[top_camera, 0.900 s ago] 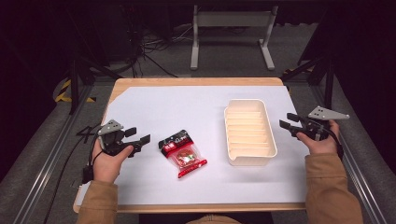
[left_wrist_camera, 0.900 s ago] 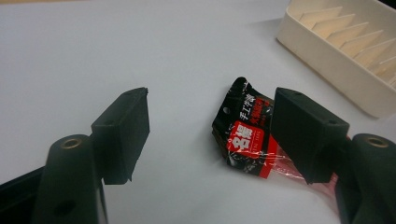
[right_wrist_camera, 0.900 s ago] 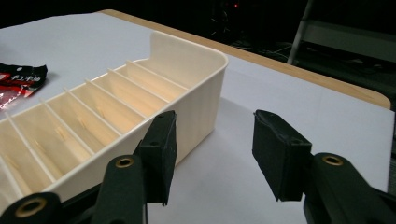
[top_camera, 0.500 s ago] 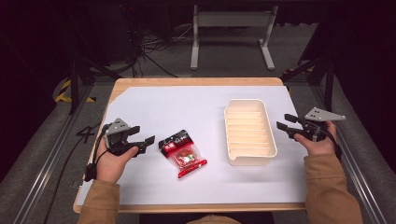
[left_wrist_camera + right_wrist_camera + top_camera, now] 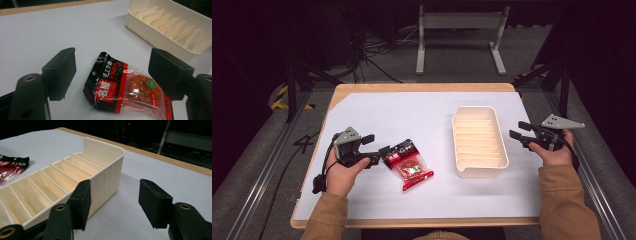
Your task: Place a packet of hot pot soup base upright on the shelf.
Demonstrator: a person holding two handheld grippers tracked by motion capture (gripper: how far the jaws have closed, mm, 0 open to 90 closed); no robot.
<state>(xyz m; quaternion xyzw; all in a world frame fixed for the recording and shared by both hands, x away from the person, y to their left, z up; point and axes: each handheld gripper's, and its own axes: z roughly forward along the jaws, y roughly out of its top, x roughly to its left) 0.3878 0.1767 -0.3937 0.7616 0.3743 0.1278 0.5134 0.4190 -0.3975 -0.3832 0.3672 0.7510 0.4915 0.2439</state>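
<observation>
A wooden table (image 5: 422, 87) (white-covered) carries a red snack packet (image 5: 408, 164) and a cream ribbed tray (image 5: 455, 125).

The left hand (image 5: 343, 170), in a tan sleeve, comes in from six o'clock and holds the black two-jaw left gripper (image 5: 379, 148) level, pointing toward three o'clock, jaws parted with nothing pressed between the pads. The right hand (image 5: 554, 152) holds the black two-jaw right gripper (image 5: 517, 134) pointing toward nine o'clock, jaws spread wide apart, gripping nothing.
</observation>
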